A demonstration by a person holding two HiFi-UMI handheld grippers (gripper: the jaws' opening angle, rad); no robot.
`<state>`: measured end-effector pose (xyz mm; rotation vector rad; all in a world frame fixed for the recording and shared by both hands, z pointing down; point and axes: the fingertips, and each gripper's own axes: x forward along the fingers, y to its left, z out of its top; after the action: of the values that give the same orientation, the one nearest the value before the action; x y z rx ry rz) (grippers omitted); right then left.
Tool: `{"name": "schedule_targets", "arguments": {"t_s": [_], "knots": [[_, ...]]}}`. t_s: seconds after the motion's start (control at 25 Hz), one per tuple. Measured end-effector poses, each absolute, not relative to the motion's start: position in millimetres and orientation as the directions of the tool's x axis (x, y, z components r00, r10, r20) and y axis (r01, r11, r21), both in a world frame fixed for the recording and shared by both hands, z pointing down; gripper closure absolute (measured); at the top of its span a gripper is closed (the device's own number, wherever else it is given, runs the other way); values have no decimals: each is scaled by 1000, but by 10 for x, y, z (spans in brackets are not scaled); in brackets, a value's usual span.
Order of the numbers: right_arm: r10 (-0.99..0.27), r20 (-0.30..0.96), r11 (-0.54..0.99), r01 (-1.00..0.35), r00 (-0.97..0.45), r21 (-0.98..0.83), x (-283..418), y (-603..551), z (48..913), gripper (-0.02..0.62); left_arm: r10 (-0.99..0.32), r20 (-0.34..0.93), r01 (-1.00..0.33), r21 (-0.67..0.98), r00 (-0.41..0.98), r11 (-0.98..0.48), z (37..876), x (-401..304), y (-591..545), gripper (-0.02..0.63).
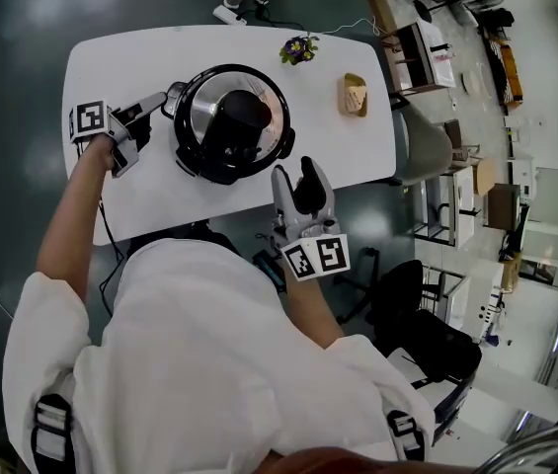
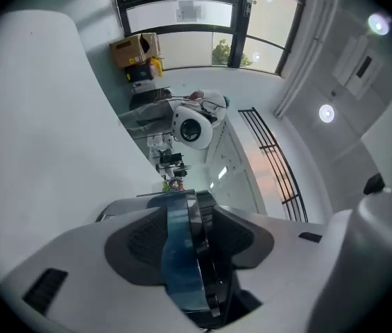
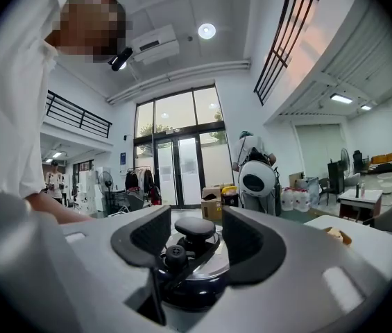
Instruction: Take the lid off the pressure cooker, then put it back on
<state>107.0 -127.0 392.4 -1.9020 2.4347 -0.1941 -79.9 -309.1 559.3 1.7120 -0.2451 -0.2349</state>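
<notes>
One cooker (image 1: pixel 192 151) stands mid-table (image 1: pixel 160 200), lid (image 1: pixel 207 107) on, black knob (image 1: pixel 237 121) uppermost.

Two grippers, both yours.
- Left gripper (image 1: pixel 166 98): you have it at the cooker's left side. Its pads are pressed onto a dark blue-and-black edge of the cooker, which fills the slot between them in the left gripper view.
- Right gripper (image 1: pixel 294 172): you hold it over the table's near edge, just beside the cooker's right side. The jaws stand a little apart and pinch nothing that either view shows. The lid and knob appear through the gap in the right gripper view.

Two further items sit at the table's far side: flowers (image 1: pixel 298 49) and a brown item (image 1: pixel 354 95), both apart from the cooker.
</notes>
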Motion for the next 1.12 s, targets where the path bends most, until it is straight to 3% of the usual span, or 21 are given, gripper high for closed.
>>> {"name": "schedule_targets", "arguments": {"t_s": [0.4, 0.56, 1.12], "knots": [[-957, 53, 278, -955, -284, -104, 998, -1467, 3941, 364, -360, -95, 52, 991, 928, -127, 5631, -675, -3046, 458], [-940, 79, 325, -941, -333, -94, 911, -1557, 3986, 364, -380, -97, 64, 993, 920, -98, 5608, -666, -3025, 524], [-730, 390, 638, -765, -562, 92, 766, -2051, 4128, 363, -477, -149, 117, 988, 866, -96, 5632, -722, -3056, 534]]}}
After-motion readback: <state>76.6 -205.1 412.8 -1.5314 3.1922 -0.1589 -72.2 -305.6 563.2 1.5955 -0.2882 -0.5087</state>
